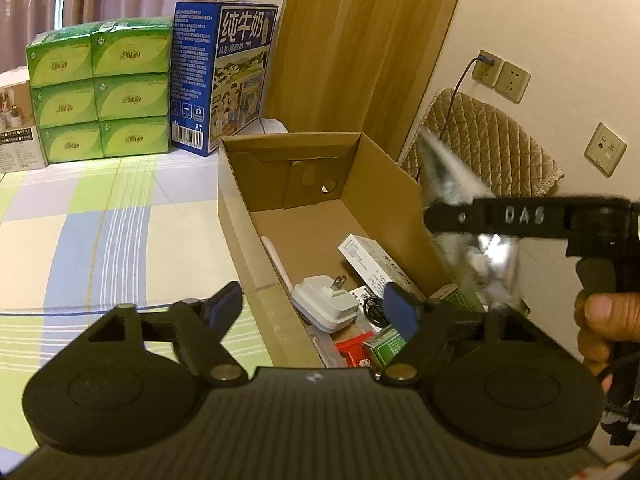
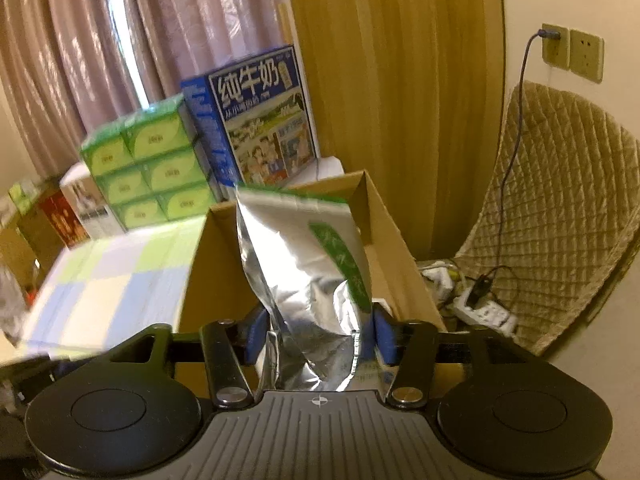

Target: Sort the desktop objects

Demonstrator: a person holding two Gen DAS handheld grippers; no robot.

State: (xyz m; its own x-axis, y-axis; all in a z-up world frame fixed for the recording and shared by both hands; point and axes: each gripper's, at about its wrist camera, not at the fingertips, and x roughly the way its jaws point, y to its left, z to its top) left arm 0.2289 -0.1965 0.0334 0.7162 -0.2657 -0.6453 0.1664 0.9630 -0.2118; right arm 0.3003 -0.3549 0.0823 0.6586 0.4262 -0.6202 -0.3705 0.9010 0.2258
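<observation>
An open cardboard box (image 1: 240,216) stands on the checked tablecloth and holds a white plug adapter (image 1: 326,306), a white and green carton (image 1: 374,260), a black cable, a red packet (image 1: 354,350) and a small green box (image 1: 386,346). My left gripper (image 1: 316,308) is open and empty over the box's near left corner. My right gripper (image 2: 318,336) is shut on a silver foil pouch with a green stripe (image 2: 304,264), held above the box (image 2: 384,216). In the left wrist view the pouch (image 1: 448,176) is blurred above the box's right wall.
Stacked green tissue packs (image 1: 100,88) and a blue milk carton box (image 1: 222,80) stand behind the cardboard box. A quilted chair (image 2: 560,208), wall sockets (image 2: 572,52) with a cable, and a power strip (image 2: 486,312) lie to the right.
</observation>
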